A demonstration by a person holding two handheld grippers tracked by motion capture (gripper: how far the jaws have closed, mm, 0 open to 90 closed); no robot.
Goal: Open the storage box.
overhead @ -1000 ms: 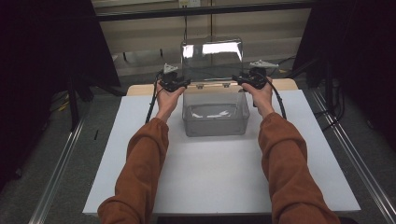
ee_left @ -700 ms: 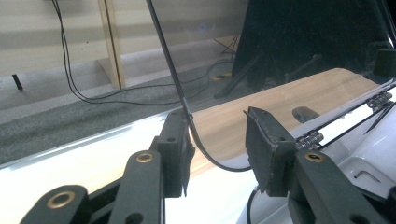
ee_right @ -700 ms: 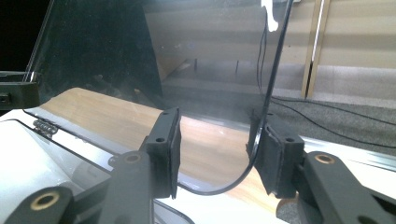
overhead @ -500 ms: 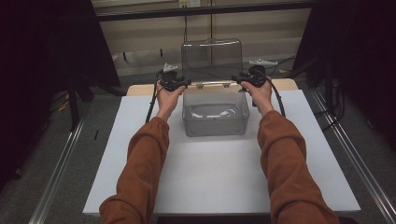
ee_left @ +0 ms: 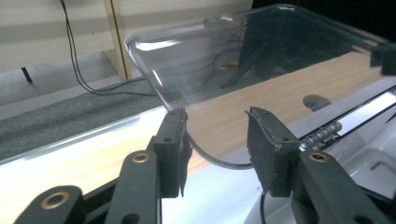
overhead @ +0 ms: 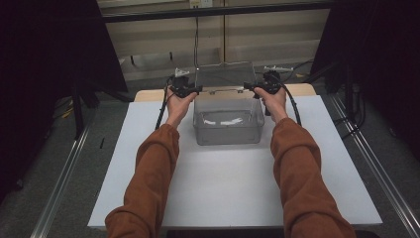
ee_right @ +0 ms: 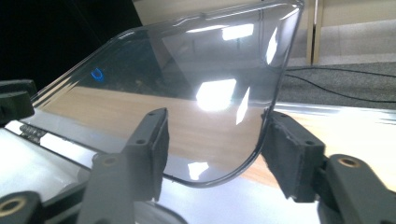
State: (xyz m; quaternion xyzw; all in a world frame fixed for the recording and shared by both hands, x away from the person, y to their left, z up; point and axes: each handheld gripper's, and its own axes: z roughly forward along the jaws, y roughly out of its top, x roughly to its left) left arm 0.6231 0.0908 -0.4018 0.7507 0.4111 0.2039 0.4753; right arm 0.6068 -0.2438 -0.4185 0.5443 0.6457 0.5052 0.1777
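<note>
High view had a clear plastic box (overhead: 228,121) sitting at about 12 o'clock on the white counter (overhead: 233,188), its see-through lid (overhead: 225,76) swung up and standing near upright on the hinge (ee_left: 320,135) along the far rim. Left hand-held gripper (overhead: 197,89) was at the lid's 9 o'clock corner, right hand-held gripper (overhead: 247,87) at the 3 o'clock one. Both had just been opening their jaws. Left gripper view showed the lid corner just beyond the parted pads (ee_left: 266,140), not pinched. Right gripper view had the lid's rounded corner (ee_right: 219,102) sitting between the pads; the 3 o'clock pad looked like it was maybe grazing the edge, hard to tell, but nothing was clamped.
</note>
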